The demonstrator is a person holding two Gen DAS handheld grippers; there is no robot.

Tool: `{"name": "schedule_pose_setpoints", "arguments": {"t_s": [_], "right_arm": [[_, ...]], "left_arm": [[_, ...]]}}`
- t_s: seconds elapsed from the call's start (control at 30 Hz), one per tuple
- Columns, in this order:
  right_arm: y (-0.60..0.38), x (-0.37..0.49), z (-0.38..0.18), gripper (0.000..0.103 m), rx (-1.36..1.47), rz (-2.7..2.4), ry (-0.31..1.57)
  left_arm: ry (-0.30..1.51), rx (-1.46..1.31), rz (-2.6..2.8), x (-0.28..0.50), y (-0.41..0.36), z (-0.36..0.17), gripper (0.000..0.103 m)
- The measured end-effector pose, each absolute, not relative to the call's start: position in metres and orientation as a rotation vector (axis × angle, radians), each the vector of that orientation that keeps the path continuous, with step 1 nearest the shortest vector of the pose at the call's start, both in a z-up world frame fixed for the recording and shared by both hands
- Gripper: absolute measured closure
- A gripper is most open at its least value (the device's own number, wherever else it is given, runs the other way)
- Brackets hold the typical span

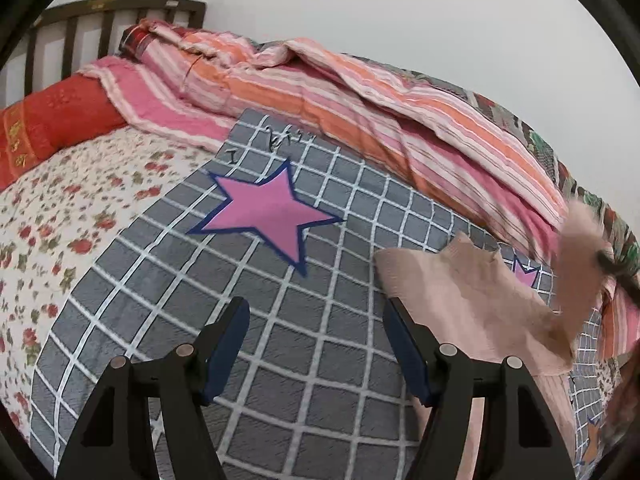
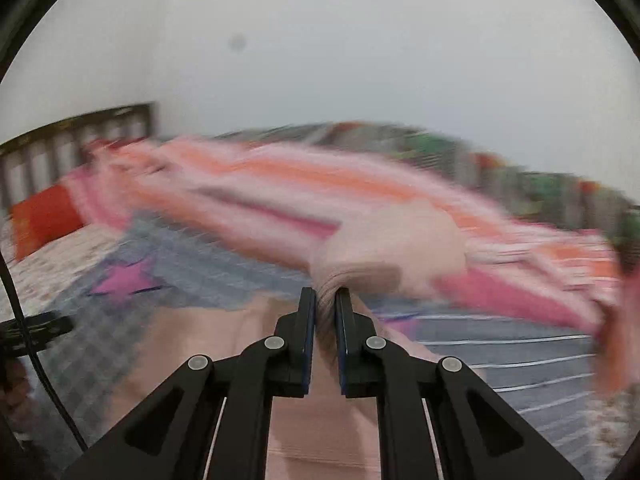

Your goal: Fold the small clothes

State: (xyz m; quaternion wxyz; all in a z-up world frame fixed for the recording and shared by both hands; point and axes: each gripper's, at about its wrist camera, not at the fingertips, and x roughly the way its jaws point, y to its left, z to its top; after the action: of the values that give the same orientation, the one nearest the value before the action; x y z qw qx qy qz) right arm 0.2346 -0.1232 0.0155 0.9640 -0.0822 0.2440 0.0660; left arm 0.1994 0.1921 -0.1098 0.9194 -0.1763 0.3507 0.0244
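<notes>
The bed (image 1: 80, 208) carries a grey checked blanket (image 1: 248, 320) with a pink star (image 1: 266, 210), and a striped quilt (image 1: 360, 112) is heaped along its far edge. Near the bed's right side, on the blanket, lies the pink garment (image 1: 468, 304), part flat and part lifted.

The right tongs (image 2: 325, 298) are closed to a narrow gap on a bunched fold of the garment, which spills out beyond the tips. The left tongs (image 1: 316, 308) stand about half open with nothing between them, hovering over the blanket just left of the garment.

The step in hand looks like carrying one edge of the garment over to make a fold. To do it well, I would keep the pinch firm until the lifted edge lies square over the flat part, move low so the cloth does not flap, and bring the left tongs to pin or take the near corner, so the flat part does not drag across the blanket.

The left wrist view is sharp: it shows the garment's flat part, its raised flap at the right, and the empty left tongs. It does not show the right tongs clearly. The right wrist view is smeared, yet only it shows the pinch itself and how much cloth is gathered there.
</notes>
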Motion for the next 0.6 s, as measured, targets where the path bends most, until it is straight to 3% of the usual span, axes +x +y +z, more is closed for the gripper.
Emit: {"name": "schedule_pose_setpoints", "arguments": {"t_s": [0.13,0.23,0.27,0.33,0.5,0.6], "right_arm": [[-0.061,0.261,-0.048,0.090,-0.133,0.273,0.650],[-0.041,0.265,-0.082,0.060,-0.144,0.306,0.737],[-0.044,0.265,-0.086,0.058,-0.152,0.299,0.747],[-0.055,0.256,-0.084,0.056,-0.155,0.301,0.735],[-0.133,0.217,-0.059,0.033,-0.128,0.211,0.622],[-0.195,0.206,-0.058,0.031,-0.119,0.071,0.645]], "left_arm": [[0.746,-0.374,0.001,0.198,0.189,-0.119,0.036],[0.762,-0.346,-0.052,0.199,0.175,-0.124,0.036],[0.764,-0.341,-0.063,0.199,0.172,-0.124,0.035],[0.773,-0.340,-0.103,0.203,0.160,-0.127,0.035],[0.782,-0.373,-0.191,0.215,0.136,-0.129,0.035],[0.793,-0.358,-0.211,0.230,0.116,-0.129,0.035]]}}
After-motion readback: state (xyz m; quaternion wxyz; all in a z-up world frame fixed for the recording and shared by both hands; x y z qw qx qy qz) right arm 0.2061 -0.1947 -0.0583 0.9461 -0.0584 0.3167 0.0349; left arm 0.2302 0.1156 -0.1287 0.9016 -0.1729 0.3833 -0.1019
